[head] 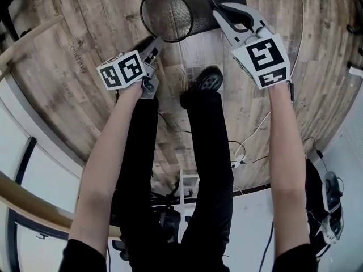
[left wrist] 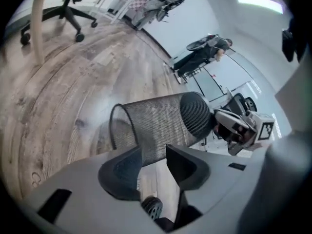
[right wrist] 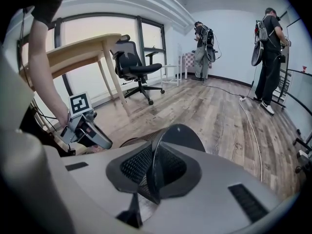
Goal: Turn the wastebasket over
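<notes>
So the black mesh wastebasket (head: 176, 7) is lying over on its side at 12 o'clock in the head view. Its open mouth faces roughly 8 o'clock and its solid base points off toward 2. The right gripper (head: 227, 17) comes in from about 4 o'clock and is clamped tight on the bottom edge. In the right gripper view its jaws (right wrist: 153, 167) are squeezed onto that thin edge of the wastebasket (right wrist: 183, 133), with mesh on one side and base on the other. The left gripper (head: 154, 45) sits just beside the mouth rim at around 7 o'clock. Its jaws (left wrist: 153, 162) stand apart with nothing pinched, and the wastebasket (left wrist: 161, 121) shows past the gap. I honestly can't tell if the lower side rests on the wood floor (head: 68, 67) or hangs just above it. A dark shoe (head: 207, 79) is near at 6 o'clock. An office chair (right wrist: 134, 65) stands well off by a table (right wrist: 83, 50).
</notes>
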A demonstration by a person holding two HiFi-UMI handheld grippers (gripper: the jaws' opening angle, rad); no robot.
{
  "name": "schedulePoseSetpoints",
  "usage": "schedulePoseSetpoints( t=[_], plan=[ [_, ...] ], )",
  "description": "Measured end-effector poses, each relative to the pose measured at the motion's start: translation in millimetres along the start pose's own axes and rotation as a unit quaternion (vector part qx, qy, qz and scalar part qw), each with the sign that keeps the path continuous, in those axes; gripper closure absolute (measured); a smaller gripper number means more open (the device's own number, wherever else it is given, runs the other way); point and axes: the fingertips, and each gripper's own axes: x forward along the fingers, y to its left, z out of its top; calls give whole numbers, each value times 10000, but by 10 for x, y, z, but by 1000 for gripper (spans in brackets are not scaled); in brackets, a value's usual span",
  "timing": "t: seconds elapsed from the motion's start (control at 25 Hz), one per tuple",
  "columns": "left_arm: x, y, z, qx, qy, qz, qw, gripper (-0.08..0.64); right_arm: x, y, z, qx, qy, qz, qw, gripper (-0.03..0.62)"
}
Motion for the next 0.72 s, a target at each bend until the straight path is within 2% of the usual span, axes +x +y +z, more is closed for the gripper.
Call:
schedulePoseSetpoints(
  t=[0.08, 0.16, 0.24, 0.4, 0.56, 0.72],
  plan=[
    [30, -284, 16, 436, -2, -197, 9989, 367, 25, 51, 31, 10, -23, 45, 10000, 529],
    [54, -547, 86, 624, -137, -442, 9970, 356, 53, 110, 65, 7, -47, 101, 9999, 529],
    [48, -746, 227, 558, -386, -685, 9953, 347, 81, 180, 94, 7, -68, 166, 9998, 529],
    [-28, -910, 607, 156, -827, -962, 9918, 339, 130, 319, 127, -65, -89, 298, 9995, 529],
    [-59, -999, 900, 116, -861, -1049, 9907, 322, 156, 415, 150, -62, -139, 358, 9992, 529],
    [17, -1159, 1007, 279, -592, -1121, 9915, 307, 187, 517, 172, -15, -186, 419, 9989, 529]
  ],
)
